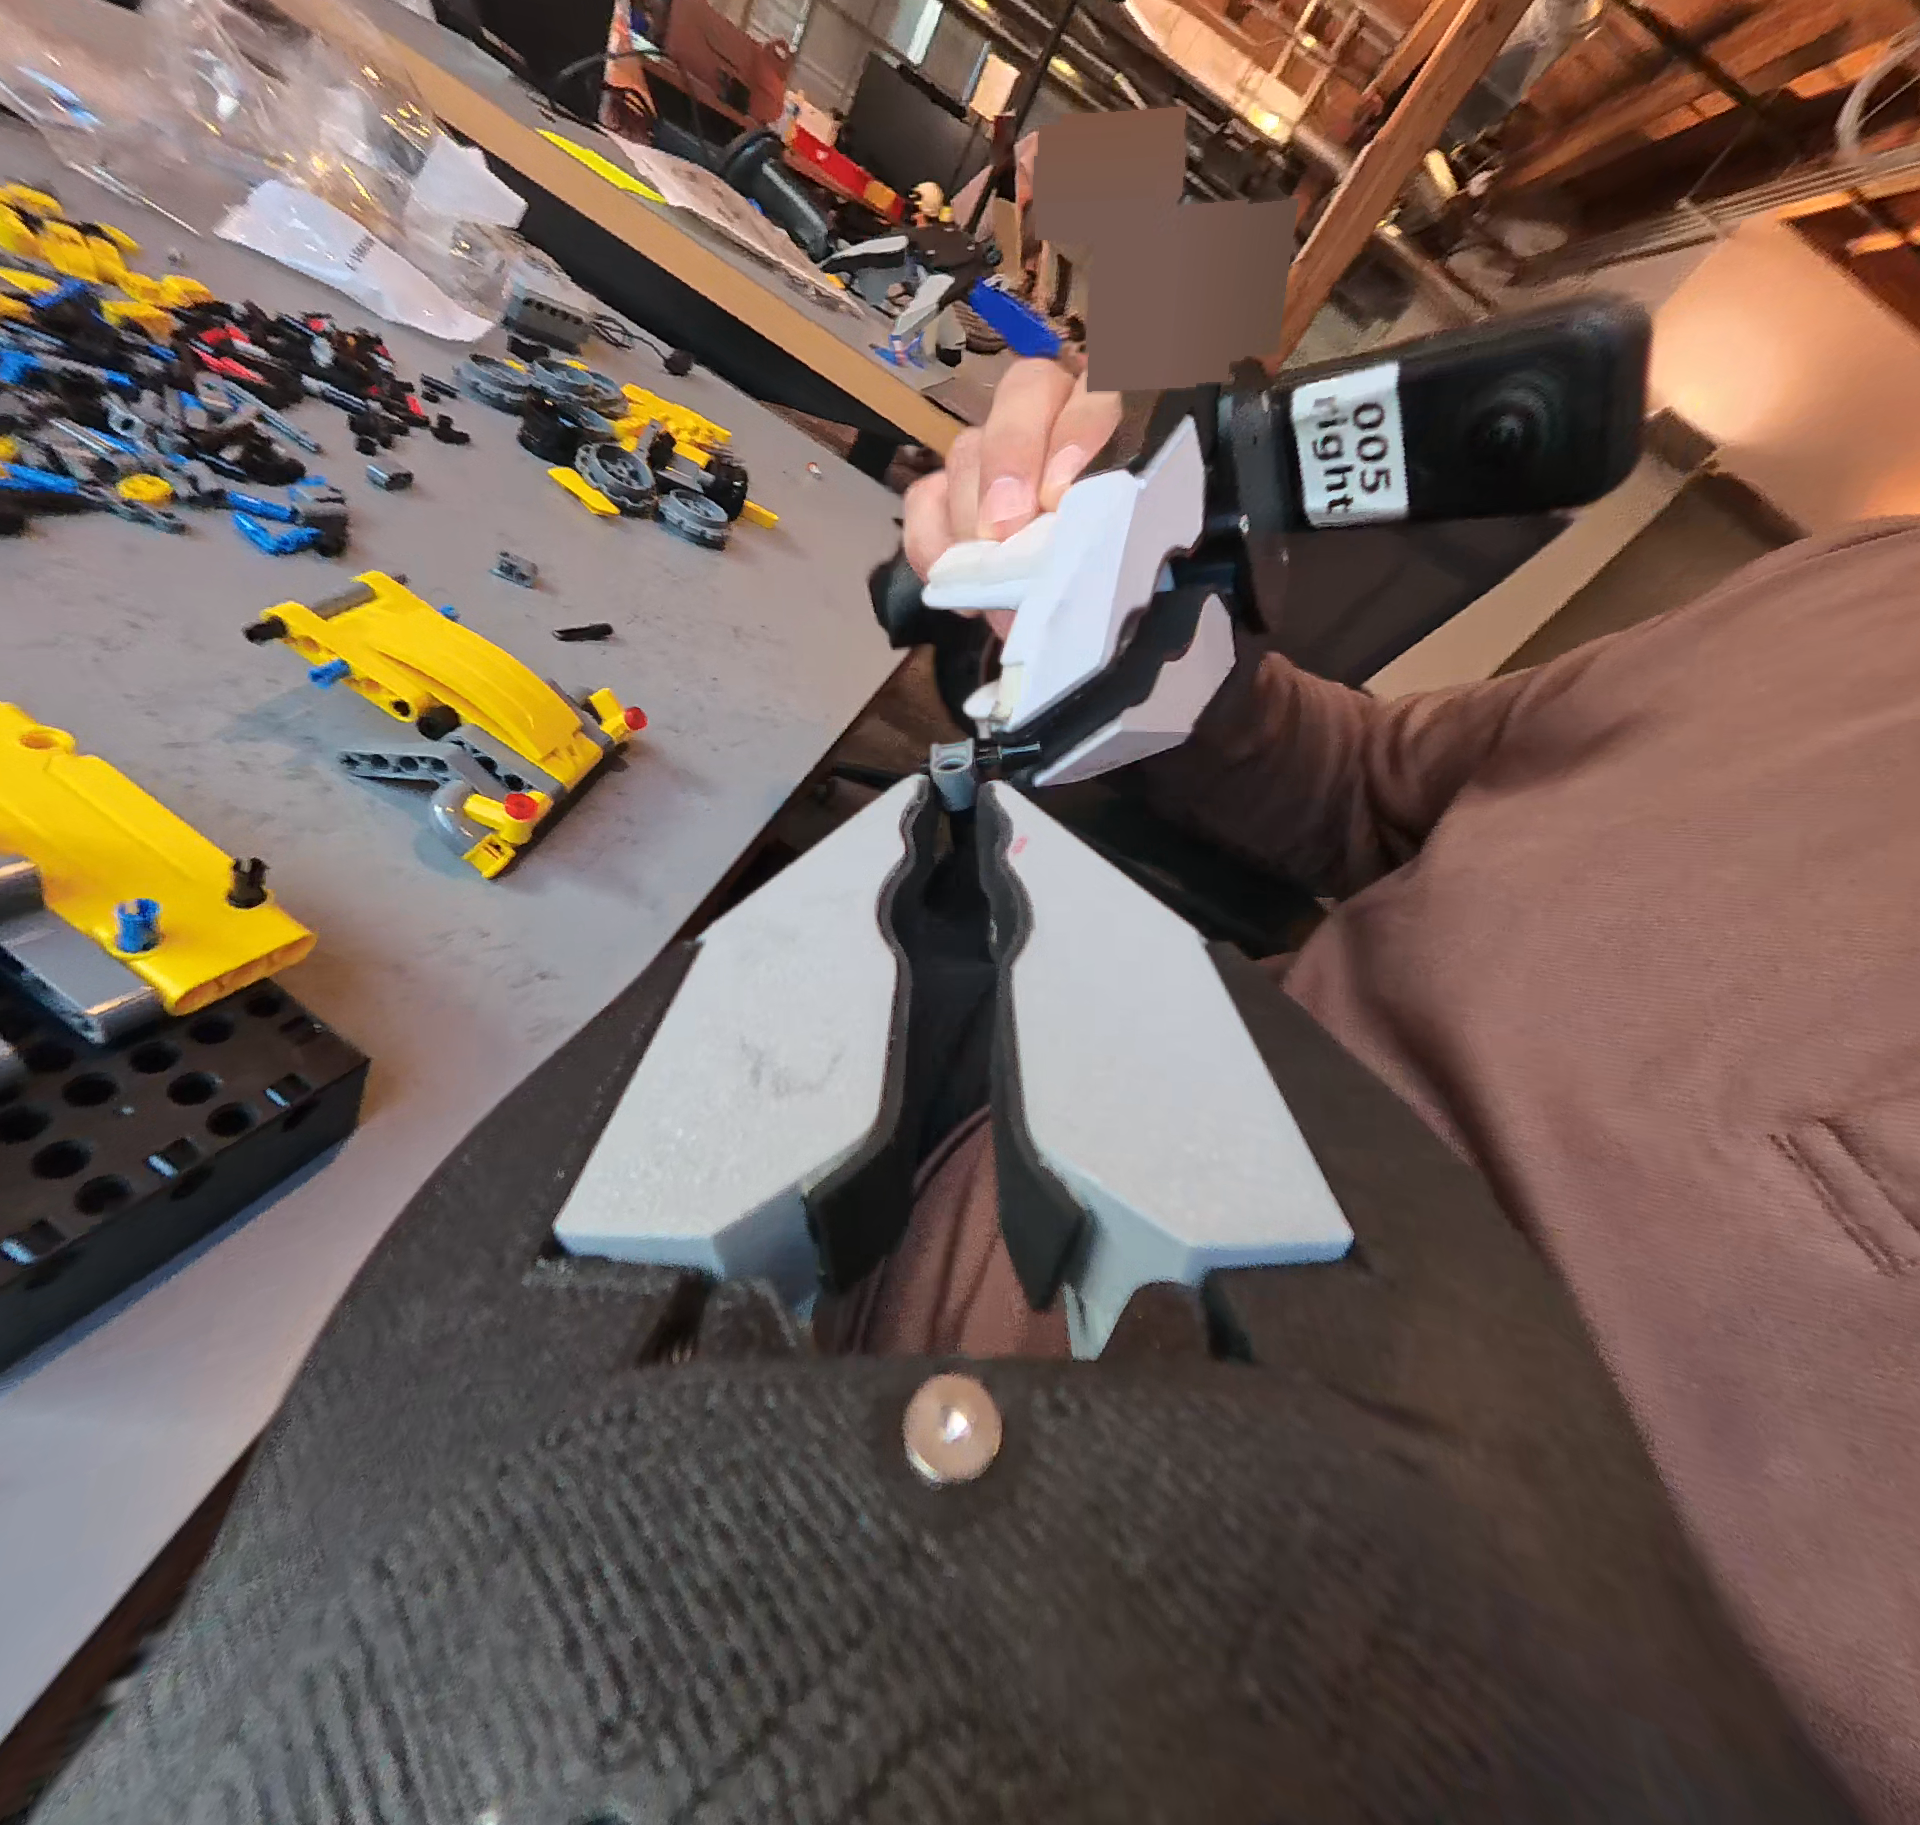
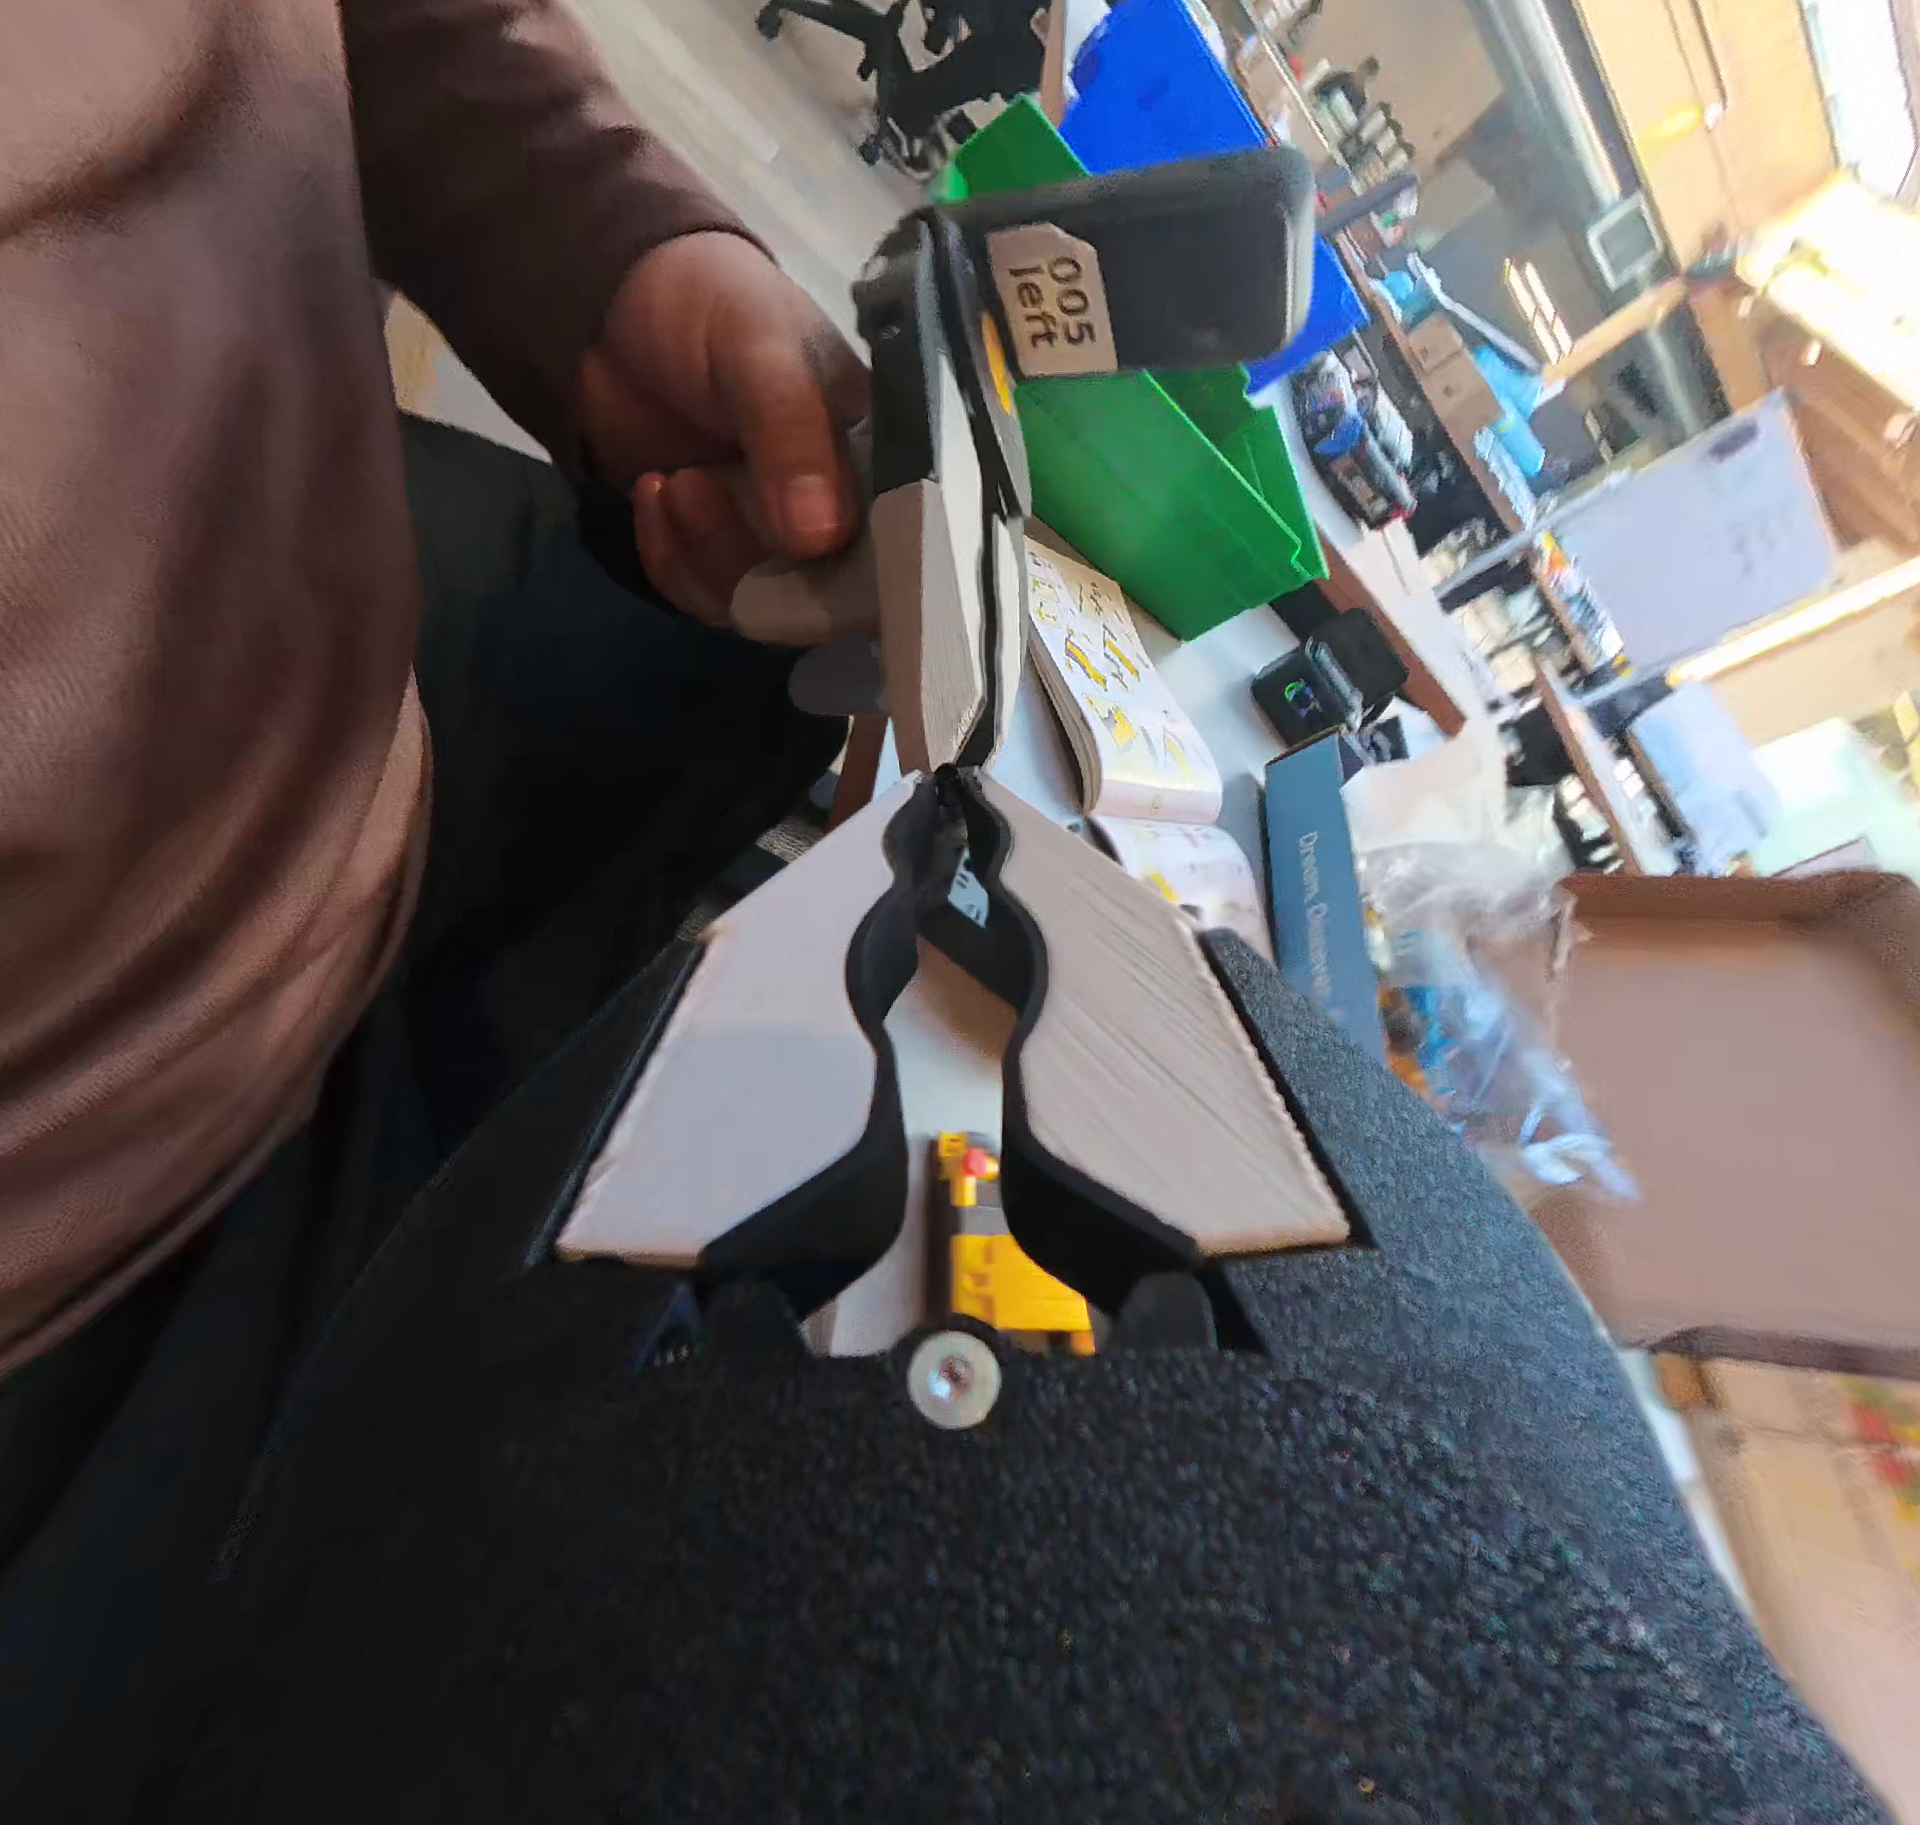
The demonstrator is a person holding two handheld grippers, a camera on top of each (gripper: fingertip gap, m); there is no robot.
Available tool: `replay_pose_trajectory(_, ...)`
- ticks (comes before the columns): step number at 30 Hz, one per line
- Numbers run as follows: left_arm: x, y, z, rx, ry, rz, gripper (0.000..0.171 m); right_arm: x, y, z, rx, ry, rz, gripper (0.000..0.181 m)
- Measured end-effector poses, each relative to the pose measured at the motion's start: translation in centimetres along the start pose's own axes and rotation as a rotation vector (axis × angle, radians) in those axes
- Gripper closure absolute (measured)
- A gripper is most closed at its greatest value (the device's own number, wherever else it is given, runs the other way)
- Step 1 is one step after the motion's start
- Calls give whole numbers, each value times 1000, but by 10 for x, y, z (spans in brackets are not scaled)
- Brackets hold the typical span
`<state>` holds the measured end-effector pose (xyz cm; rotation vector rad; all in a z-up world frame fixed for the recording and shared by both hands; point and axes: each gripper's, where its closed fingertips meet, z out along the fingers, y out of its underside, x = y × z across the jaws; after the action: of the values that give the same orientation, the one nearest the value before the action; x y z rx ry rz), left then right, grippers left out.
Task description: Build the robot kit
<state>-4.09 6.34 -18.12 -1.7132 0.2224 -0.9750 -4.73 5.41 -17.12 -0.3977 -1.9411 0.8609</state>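
In the left wrist view my left gripper (image 1: pixel 954 793) is shut on a small grey connector piece (image 1: pixel 952 770), held in the air beyond the table edge (image 1: pixel 831 632). My right gripper (image 1: pixel 1023 741) comes in from the upper right, shut on a short black pin (image 1: pixel 1023 754) whose end meets the side of the grey connector. In the right wrist view my right gripper (image 2: pixel 948 788) pinches the black pin (image 2: pixel 943 776) at its tips, and the left gripper (image 2: pixel 961 747) points down onto it from above. The connector is hidden there.
On the grey table lie a yellow assembly (image 1: pixel 447 695), a second yellow part (image 1: pixel 125 861) on a black perforated plate (image 1: pixel 135 1131), loose parts (image 1: pixel 208 404), wheels (image 1: pixel 623 456) and plastic bags (image 1: pixel 260 113). The right wrist view shows an open booklet (image 2: pixel 1122 684), green bin (image 2: pixel 1143 487) and cardboard box (image 2: pixel 1745 1100). Left and right tips are no more than a few centimetres apart. Both grippers' tips are roughly 15 cm from the yellow assembly (image 1: pixel 447 695).
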Motion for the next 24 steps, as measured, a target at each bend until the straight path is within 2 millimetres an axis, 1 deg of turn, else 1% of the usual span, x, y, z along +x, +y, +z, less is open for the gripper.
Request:
replay_pose_trajectory(2,-4,-3,-2,-1,-60,54,167,3,4,-1,13,22,168,178)
replay_pose_trajectory(4,-8,-7,-5,5,-119,118,166,4,10,-3,35,26,388,180)
replay_pose_trajectory(5,-11,-8,-7,7,-153,155,166,3,10,-5,70,7,528,179)
replay_pose_trajectory(8,-18,-12,-11,-5,-263,319,166,-1,0,-12,241,-121,972,181)
replay_pose_trajectory(10,-15,-14,-10,-14,-301,436,166,1,1,-14,320,-158,1196,181)
replay_pose_trajectory(11,-14,-15,-9,-17,-316,491,166,0,5,-13,327,-167,1269,181)
replay_pose_trajectory(13,-14,-14,-7,-31,-345,595,167,-5,14,-8,278,-180,1358,181)
replay_pose_trajectory(15,-15,-15,-7,-33,-372,672,166,-7,16,-5,258,-197,1417,177)
replay_pose_trajectory(17,-12,-14,-7,-30,-380,732,167,-4,15,-5,278,-210,1464,167)
replay_pose_trajectory(20,-7,-13,-6,-23,-392,814,167,3,11,-7,346,-239,1525,159)
replay_pose_trajectory(22,-5,-13,-6,-20,-402,863,166,4,9,-6,374,-266,1558,158)
replay_pose_trajectory(24,-4,-12,-5,-21,-418,904,166,2,7,-4,378,-289,1572,161)
